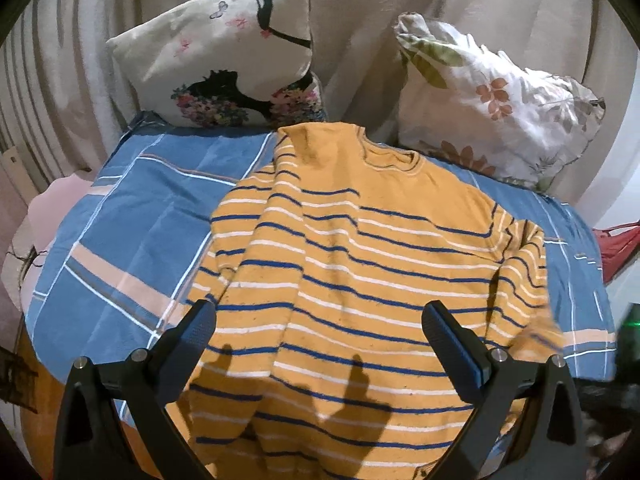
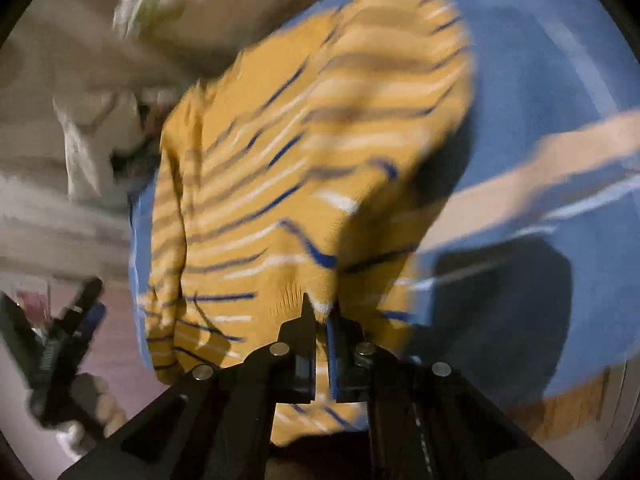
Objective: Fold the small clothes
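A mustard sweater [image 1: 360,260] with blue and white stripes lies on the bed, collar toward the pillows, its left sleeve folded in over the body. My left gripper [image 1: 320,312] hovers open over the lower half, nothing between its fingers. In the right wrist view, which is motion-blurred, my right gripper [image 2: 320,310] is shut on a pinched fold of the sweater [image 2: 280,160] at its edge, and the cloth rises in a ridge from the jaws. The left gripper [image 2: 76,312] also shows at the lower left of that view, held by a hand [image 2: 100,404].
The sweater rests on a blue plaid bed cover [image 1: 140,220]. A printed cushion [image 1: 224,52] and a floral pillow [image 1: 492,104] lean against beige curtains behind. Something red [image 1: 616,248] sits off the bed's right side. Pink fabric [image 1: 52,208] lies at the left edge.
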Demonstrator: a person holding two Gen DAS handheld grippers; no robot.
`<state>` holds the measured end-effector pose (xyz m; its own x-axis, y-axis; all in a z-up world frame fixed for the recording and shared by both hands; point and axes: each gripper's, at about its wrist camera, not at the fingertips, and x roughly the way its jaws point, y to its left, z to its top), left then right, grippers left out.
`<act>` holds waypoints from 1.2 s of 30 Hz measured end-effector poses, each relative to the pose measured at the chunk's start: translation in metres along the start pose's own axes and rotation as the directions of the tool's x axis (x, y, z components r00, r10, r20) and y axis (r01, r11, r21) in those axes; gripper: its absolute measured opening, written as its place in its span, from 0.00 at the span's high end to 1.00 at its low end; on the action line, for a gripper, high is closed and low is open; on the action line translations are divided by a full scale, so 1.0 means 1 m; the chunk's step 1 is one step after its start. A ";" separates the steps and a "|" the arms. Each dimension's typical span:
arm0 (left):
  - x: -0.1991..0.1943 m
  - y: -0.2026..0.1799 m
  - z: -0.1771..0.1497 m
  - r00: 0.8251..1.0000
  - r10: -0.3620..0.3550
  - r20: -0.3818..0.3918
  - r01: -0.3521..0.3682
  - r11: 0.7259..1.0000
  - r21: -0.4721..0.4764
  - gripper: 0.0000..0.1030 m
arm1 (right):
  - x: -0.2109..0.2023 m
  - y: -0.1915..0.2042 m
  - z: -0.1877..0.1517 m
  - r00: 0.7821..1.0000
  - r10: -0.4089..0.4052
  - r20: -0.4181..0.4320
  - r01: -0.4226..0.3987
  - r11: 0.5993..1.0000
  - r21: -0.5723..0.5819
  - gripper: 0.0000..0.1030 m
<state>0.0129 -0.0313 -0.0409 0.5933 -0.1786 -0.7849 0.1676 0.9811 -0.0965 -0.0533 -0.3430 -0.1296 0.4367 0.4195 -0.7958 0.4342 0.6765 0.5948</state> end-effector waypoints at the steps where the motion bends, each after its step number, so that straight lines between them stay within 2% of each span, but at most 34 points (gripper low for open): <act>1: 0.000 -0.001 0.001 1.000 -0.003 0.003 0.003 1.000 0.001 0.00 | -0.018 -0.015 0.002 0.999 -0.007 0.037 0.006 0.999 0.031 0.95; 3: 0.001 -0.003 0.002 1.000 -0.007 0.005 0.007 1.000 0.001 0.00 | -0.059 -0.051 0.008 0.989 -0.066 0.131 0.052 0.993 0.106 0.95; 6: 0.003 -0.005 0.004 1.000 -0.005 0.001 0.005 1.000 -0.003 0.00 | -0.106 -0.108 0.018 0.955 -0.188 0.229 0.136 0.965 0.226 0.95; 8: 0.003 -0.005 0.003 1.000 0.001 0.000 -0.001 1.000 -0.002 0.00 | -0.125 -0.132 0.026 0.915 -0.305 0.263 0.235 0.935 0.267 0.95; 10: 0.003 -0.005 0.004 1.000 0.008 -0.002 -0.008 1.000 -0.005 0.00 | -0.135 -0.147 0.032 0.882 -0.382 0.275 0.304 0.909 0.285 0.95; 12: 0.003 -0.006 0.004 1.000 0.018 -0.005 -0.018 1.000 -0.008 0.00 | -0.142 -0.160 0.037 0.834 -0.472 0.286 0.389 0.870 0.302 0.95; 13: 0.003 -0.007 0.004 1.000 0.023 -0.005 -0.023 1.000 -0.009 0.00 | -0.144 -0.163 0.039 0.819 -0.493 0.292 0.408 0.860 0.308 0.95; 16: 0.003 -0.008 0.003 0.999 0.032 -0.004 -0.032 0.999 -0.003 0.00 | -0.152 -0.183 0.041 0.806 -0.507 0.306 0.389 0.843 0.371 0.93; 18: 0.003 -0.011 0.004 0.999 0.032 -0.008 -0.032 0.999 -0.001 0.00 | -0.160 -0.195 0.039 0.786 -0.526 0.326 0.376 0.824 0.424 0.91; 20: 0.003 -0.015 0.004 1.000 0.029 -0.010 -0.029 1.000 0.006 0.00 | -0.166 -0.202 0.033 0.791 -0.502 0.350 0.332 0.832 0.444 0.91; 22: 0.004 -0.022 0.004 1.000 0.029 -0.010 -0.029 0.999 0.022 0.00 | -0.175 -0.206 0.014 0.829 -0.396 0.395 0.202 0.871 0.448 0.90; 23: 0.005 -0.025 0.005 1.000 0.027 -0.011 -0.027 0.999 0.025 0.00 | -0.175 -0.208 0.005 0.854 -0.310 0.418 0.103 0.888 0.448 0.85; 24: 0.006 -0.029 0.004 1.000 0.025 -0.012 -0.025 0.999 0.029 0.00 | -0.171 -0.209 -0.004 0.872 -0.229 0.432 0.015 0.896 0.444 0.73; 26: 0.008 -0.036 0.004 1.000 0.016 -0.017 -0.015 0.999 0.036 0.00 | -0.156 -0.206 -0.019 0.895 -0.117 0.431 -0.097 0.892 0.441 0.58; 29: 0.011 -0.045 0.004 1.000 0.002 -0.024 -0.001 0.999 0.046 0.00 | -0.124 -0.204 -0.036 0.916 -0.065 0.396 -0.150 0.859 0.490 0.57; 31: 0.010 -0.050 0.005 1.000 -0.001 -0.019 0.002 0.998 0.057 0.00 | -0.113 -0.210 -0.036 0.920 -0.099 0.380 -0.124 0.845 0.520 0.57; 34: 0.009 -0.054 0.004 1.000 0.000 -0.017 0.001 0.998 0.065 0.00 | -0.114 -0.217 -0.028 0.893 -0.181 0.413 -0.078 0.841 0.536 0.57; 36: 0.009 -0.053 0.004 1.000 0.006 -0.020 -0.005 0.998 0.065 0.00 | -0.119 -0.218 -0.018 0.871 -0.214 0.442 -0.061 0.847 0.529 0.51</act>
<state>0.0123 -0.0848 -0.0407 0.5786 -0.1712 -0.7975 0.2158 0.9750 -0.0527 -0.2139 -0.5298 -0.1671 0.6358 -0.0466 -0.7705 0.7578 0.2272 0.6116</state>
